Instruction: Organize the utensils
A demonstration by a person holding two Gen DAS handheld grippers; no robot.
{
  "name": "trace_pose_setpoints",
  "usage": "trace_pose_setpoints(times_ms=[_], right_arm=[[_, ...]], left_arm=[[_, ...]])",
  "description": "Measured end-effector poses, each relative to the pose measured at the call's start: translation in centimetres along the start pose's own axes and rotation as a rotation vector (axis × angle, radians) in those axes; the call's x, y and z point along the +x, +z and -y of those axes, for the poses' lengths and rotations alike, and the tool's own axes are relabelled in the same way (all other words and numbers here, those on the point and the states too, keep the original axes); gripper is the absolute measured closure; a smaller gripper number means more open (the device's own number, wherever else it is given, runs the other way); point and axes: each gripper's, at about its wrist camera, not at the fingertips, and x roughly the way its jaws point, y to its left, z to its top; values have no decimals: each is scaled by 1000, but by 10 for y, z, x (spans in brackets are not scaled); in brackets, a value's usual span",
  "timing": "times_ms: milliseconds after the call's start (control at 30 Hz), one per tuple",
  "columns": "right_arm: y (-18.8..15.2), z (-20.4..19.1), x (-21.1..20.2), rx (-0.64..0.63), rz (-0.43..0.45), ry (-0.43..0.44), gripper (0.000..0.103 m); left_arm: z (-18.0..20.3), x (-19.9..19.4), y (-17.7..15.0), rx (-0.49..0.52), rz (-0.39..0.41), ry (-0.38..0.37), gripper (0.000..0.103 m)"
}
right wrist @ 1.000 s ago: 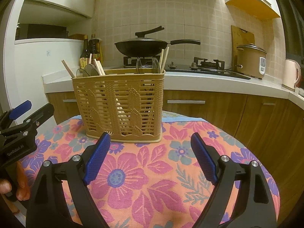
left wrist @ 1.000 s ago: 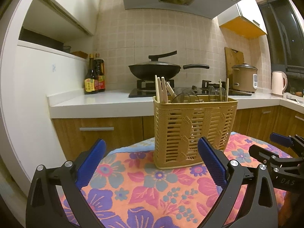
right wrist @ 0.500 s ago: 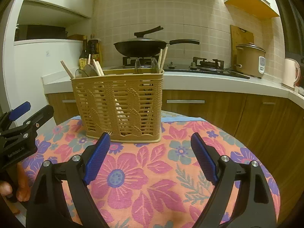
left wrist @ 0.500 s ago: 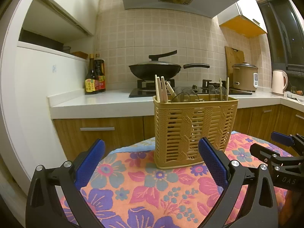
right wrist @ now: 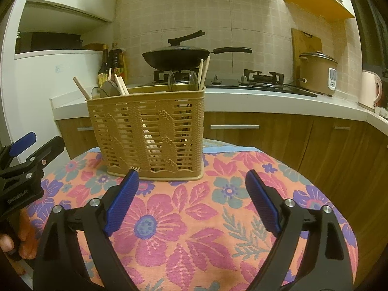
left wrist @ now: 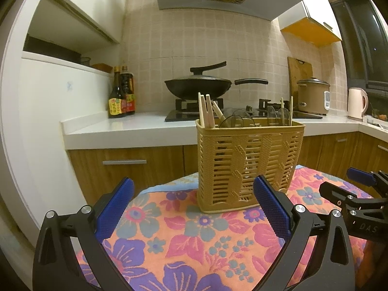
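A tan slatted plastic utensil basket [left wrist: 247, 162] stands on the flowered tablecloth [left wrist: 194, 237]; it also shows in the right wrist view [right wrist: 148, 133]. Wooden chopsticks [left wrist: 206, 111] and clear spoons [left wrist: 236, 118] stick up from it, seen too in the right wrist view as chopsticks [right wrist: 203, 72] and spoons [right wrist: 106, 89]. My left gripper [left wrist: 194, 213] is open and empty, just in front of the basket. My right gripper [right wrist: 191, 201] is open and empty, in front of the basket's right part. Each gripper shows at the edge of the other's view.
Behind the table runs a white counter [left wrist: 126, 131] with wooden cabinets. On it are sauce bottles [left wrist: 121, 97], a black wok [left wrist: 197, 87] on a stove, a rice cooker [left wrist: 312, 94] and a kettle [left wrist: 356, 103]. The round table edge [right wrist: 349, 230] drops off at right.
Both views have shifted slightly; the basket looks marginally farther and lower. Both grippers stay open and empty.
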Motion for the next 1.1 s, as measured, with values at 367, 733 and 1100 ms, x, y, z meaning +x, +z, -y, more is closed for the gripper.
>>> trace_pose_setpoints(times_ms=[367, 733, 1100], right_arm=[[0, -2, -1, -5, 3, -5, 17], [-1, -2, 0, -2, -4, -6, 16], [-1, -5, 0, -20, 2, -7, 16]], left_arm=[[-1, 0, 0, -6, -5, 0, 8], [-2, 0, 0, -6, -8, 0, 8], [-2, 1, -2, -7, -11, 2, 8]])
